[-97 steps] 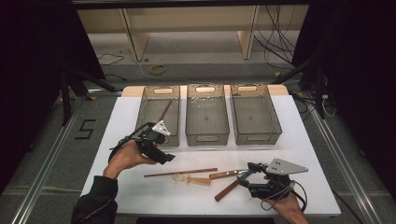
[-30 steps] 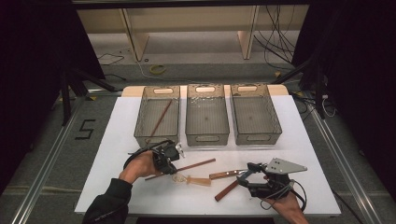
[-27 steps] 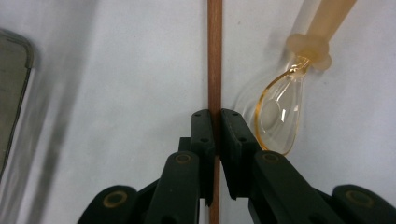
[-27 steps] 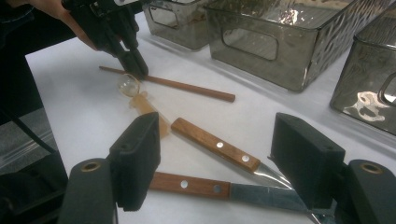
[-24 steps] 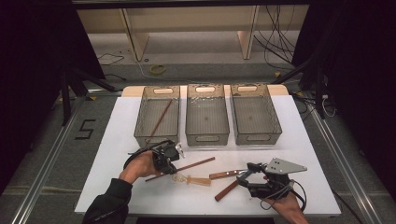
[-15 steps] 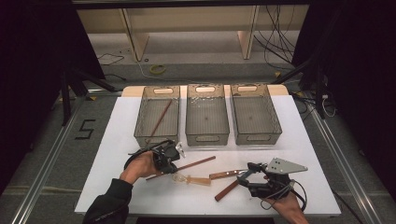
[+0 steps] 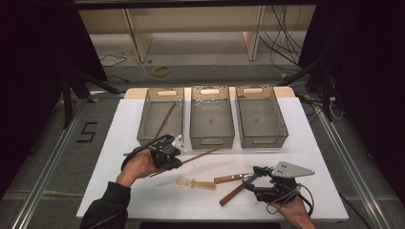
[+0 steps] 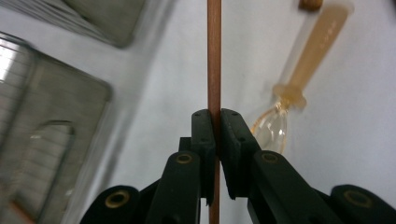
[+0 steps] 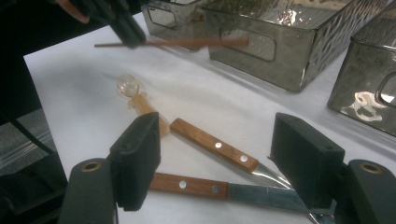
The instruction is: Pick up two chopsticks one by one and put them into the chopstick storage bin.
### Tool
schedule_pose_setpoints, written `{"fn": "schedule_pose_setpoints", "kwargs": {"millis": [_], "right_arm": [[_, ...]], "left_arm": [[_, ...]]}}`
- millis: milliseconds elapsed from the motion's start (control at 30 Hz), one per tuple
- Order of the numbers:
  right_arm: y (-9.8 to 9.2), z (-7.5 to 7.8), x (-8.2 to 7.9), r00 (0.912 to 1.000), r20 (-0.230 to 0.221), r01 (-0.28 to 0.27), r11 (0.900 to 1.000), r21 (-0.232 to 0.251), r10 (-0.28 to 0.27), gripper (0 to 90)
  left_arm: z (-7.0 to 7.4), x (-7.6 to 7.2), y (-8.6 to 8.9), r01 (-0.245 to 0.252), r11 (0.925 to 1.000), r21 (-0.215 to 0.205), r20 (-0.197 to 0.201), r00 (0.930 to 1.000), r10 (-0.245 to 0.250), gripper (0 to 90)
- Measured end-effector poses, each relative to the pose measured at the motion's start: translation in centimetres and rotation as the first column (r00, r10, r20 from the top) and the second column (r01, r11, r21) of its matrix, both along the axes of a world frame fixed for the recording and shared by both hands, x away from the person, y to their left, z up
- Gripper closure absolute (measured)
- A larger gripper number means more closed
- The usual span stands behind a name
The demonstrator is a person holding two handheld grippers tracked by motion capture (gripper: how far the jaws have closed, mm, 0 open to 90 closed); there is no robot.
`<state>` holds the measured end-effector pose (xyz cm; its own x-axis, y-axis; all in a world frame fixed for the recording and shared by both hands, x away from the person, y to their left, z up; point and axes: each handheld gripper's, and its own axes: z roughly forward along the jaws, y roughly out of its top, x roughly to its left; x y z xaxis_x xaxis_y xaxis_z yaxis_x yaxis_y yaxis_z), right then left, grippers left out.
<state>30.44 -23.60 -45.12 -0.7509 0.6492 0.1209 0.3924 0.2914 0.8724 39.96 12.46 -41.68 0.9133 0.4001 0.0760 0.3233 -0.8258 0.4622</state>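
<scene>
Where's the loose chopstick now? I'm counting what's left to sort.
High view, left side: the chopstick is clamped in the left gripper, just before the left bin.

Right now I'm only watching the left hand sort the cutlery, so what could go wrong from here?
The left claw pinches the chopstick near one end, so the long free part may swing or twist in the grip. Its far tip sits close to the middle bin and could knock the wall on the way to the left bin. The right claw stands open over two knives; a careless close could push them.
</scene>
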Motion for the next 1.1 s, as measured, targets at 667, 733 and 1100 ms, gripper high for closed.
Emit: {"fn": "schedule_pose_setpoints", "kwargs": {"millis": [667, 733, 1100], "right_arm": [[-0.1, -0.1, 0.1, 1.0, -0.006, 0.008, 1.0, 0.003, -0.008, 33.7], [-0.1, -0.1, 0.1, 0.9999, -0.006, 0.009, 1.0, 0.004, -0.008, 33.8], [-0.1, -0.1, 0.1, 1.0, -0.006, 0.006, 1.0, 0.004, -0.006, 33.7]], "left_arm": [[4.6, 5.2, 4.9, -0.255, 0.9425, -0.216, 0.078, 0.9577, 0.277, 83.9], [4.9, 5.9, 5.2, -0.272, 0.9365, -0.221, 0.07, 0.9534, 0.294, 83.9], [6.3, 9.0, 6.6, -0.358, 0.9021, -0.24, 0.065, 0.9213, 0.383, 83.9]]}}
